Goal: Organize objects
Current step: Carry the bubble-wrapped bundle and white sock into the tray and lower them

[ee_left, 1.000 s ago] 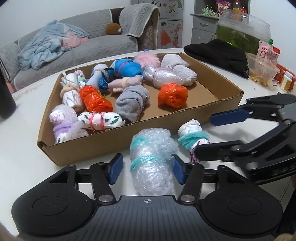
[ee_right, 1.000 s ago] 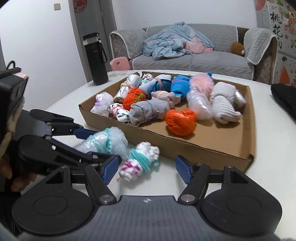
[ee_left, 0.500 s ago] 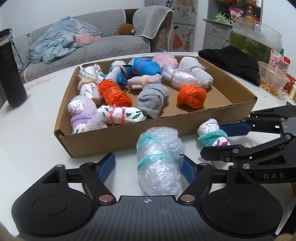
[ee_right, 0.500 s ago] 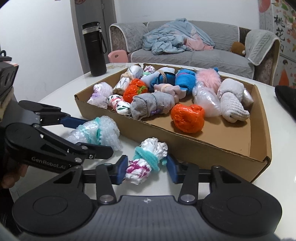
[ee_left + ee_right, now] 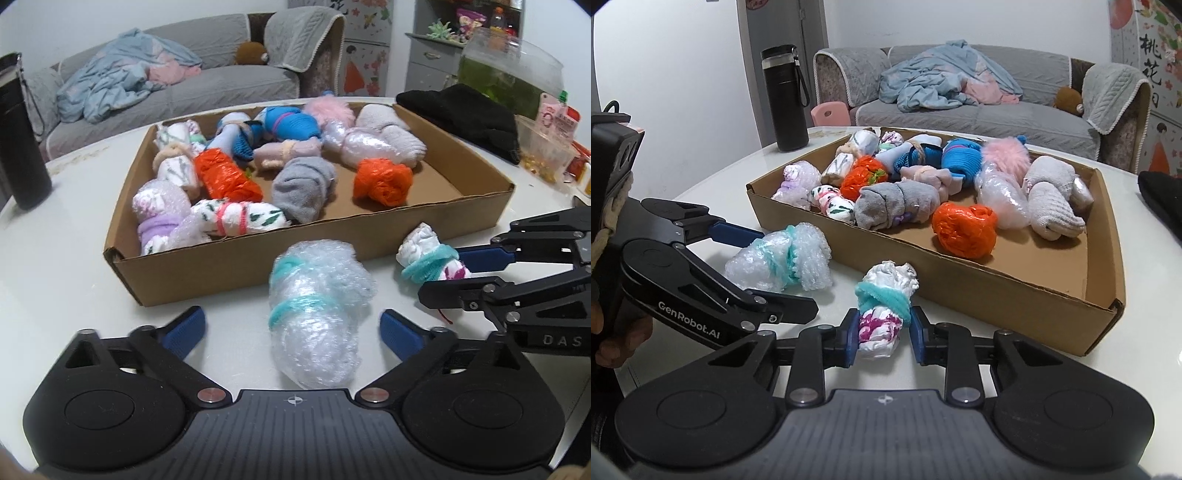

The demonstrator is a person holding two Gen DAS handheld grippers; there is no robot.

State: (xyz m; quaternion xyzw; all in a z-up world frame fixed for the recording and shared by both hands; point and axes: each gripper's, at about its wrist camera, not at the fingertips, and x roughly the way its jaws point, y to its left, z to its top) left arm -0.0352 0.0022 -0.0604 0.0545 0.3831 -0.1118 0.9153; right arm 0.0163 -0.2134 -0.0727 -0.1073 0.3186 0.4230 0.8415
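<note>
A bubble-wrap bundle (image 5: 314, 314) tied with teal yarn lies on the white table before the cardboard box (image 5: 221, 266). My left gripper (image 5: 291, 326) straddles it with jaws opening, and the blue pads stand clear of the wrap on both sides. To its right lies a small white floral bundle (image 5: 886, 291) with a teal band. My right gripper (image 5: 882, 336) is shut on it, both pads pressing its lower end. The box (image 5: 997, 295) holds several wrapped bundles in orange, grey, blue, pink and white. In the right wrist view the left gripper (image 5: 786, 273) brackets the bubble-wrap bundle (image 5: 779, 258).
A black bottle (image 5: 785, 99) stands on the table left of the box. A black cloth (image 5: 461, 114) and food containers (image 5: 543, 155) crowd the far right edge. A grey sofa with a blue blanket stands behind the table. A hand (image 5: 613, 343) holds the left gripper.
The left jaws have spread wide and let go of the bubble-wrap bundle. The right jaws have closed in from wide apart onto the white floral bundle.
</note>
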